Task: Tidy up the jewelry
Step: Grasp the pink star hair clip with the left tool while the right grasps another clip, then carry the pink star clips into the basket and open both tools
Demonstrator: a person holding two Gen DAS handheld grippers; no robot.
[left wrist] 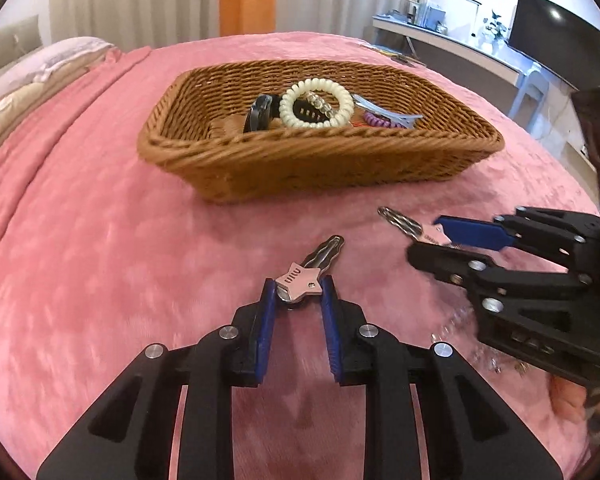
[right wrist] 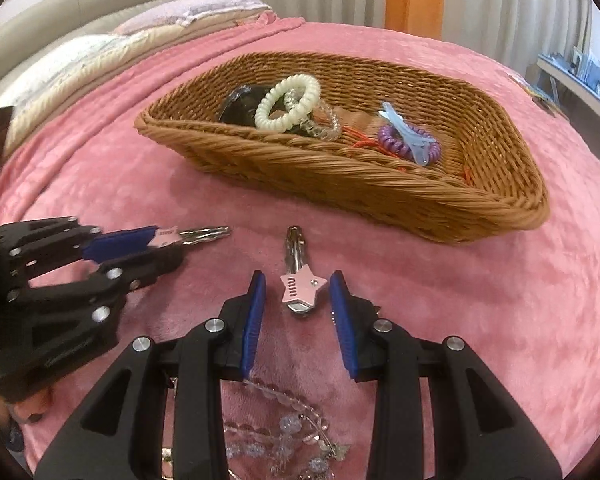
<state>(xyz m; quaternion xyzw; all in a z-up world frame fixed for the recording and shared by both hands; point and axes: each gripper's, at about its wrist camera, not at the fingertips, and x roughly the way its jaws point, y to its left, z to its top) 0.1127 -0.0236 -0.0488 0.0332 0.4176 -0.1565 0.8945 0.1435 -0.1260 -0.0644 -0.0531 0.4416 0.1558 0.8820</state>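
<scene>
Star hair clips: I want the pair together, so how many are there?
2. First star clip is clamped in the left gripper; second star clip lies on the blanket inside the open right gripper. Others may hide in the basket.

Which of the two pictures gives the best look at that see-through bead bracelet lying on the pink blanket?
The right wrist view: the bead bracelet lies near the bottom edge, just behind the right tool, with separate beads visible. The left wrist view shows only a faint, blurred glimmer of it, partly hidden by that tool.
</scene>
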